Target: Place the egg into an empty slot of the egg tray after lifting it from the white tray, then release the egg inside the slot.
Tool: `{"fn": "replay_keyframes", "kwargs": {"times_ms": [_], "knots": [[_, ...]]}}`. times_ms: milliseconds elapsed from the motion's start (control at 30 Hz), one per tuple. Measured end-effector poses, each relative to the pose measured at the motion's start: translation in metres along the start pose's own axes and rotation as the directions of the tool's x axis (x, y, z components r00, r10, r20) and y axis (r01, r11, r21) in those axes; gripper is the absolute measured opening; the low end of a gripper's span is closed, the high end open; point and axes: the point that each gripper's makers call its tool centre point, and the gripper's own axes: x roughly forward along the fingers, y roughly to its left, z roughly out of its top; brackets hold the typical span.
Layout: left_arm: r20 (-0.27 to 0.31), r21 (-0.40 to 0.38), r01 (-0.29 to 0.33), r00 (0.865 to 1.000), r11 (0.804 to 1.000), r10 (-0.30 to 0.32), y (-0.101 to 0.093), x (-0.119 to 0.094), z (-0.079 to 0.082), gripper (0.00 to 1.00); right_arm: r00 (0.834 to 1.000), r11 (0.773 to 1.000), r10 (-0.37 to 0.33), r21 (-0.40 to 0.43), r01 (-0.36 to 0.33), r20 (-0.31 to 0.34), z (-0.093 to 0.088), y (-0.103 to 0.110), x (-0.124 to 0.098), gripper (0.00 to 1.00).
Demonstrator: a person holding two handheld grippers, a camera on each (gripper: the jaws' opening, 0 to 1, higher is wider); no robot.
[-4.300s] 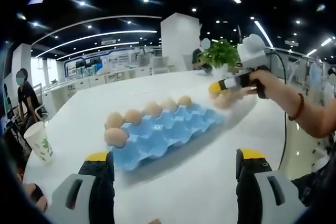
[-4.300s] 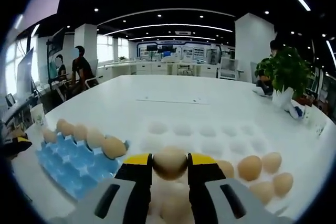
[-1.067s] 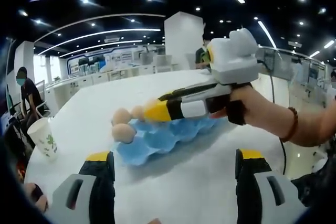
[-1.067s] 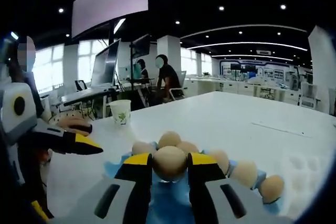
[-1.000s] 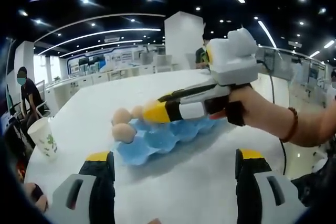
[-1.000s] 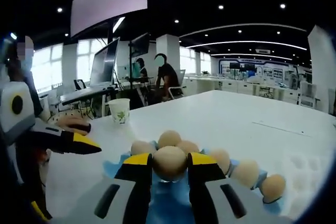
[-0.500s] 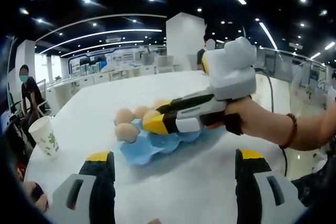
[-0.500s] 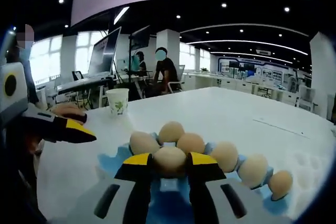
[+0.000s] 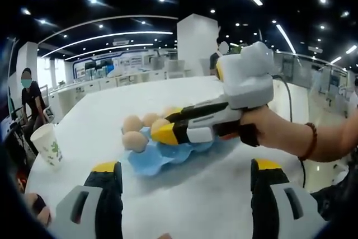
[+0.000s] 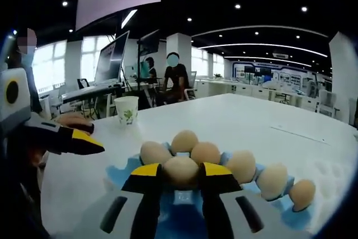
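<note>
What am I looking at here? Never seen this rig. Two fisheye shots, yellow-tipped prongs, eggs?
A person holds a handheld gripper in each hand; each carries a camera looking along its jaws. In the right gripper view, the right gripper is shut on an egg over the blue egg tray, which already holds eggs. In the left gripper view, the left gripper waits open above the white table, watching the other one reach in. A paper cup stands nearby.
</note>
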Motion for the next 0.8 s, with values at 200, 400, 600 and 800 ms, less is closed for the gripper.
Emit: {"fn": "replay_keyframes", "kwargs": {"times_ms": [200, 400, 600, 800], "knots": [[-0.004, -0.001, -0.005, 1.000, 1.000, 0.005, 0.000, 0.000, -0.001, 0.97, 0.999, 1.000, -0.024, 0.001, 0.024, 0.044, 0.007, -0.003, -0.003, 0.38], [0.000, -0.007, -0.007, 1.000, 1.000, 0.007, 0.001, 0.001, 0.000, 0.98, 0.996, 0.999, -0.034, 0.022, 0.033, 0.084, 0.017, -0.008, -0.010, 0.49], [0.002, -0.017, -0.010, 1.000, 1.000, 0.010, 0.000, 0.002, 0.001, 1.00, 0.991, 0.998, -0.052, 0.031, 0.049, 0.119, 0.026, -0.013, -0.016, 0.68], [0.004, -0.016, -0.006, 1.000, 1.000, 0.006, -0.002, 0.003, 0.002, 1.00, 0.992, 0.998, -0.061, 0.031, 0.058, 0.109, 0.026, -0.017, -0.022, 0.73]]}}
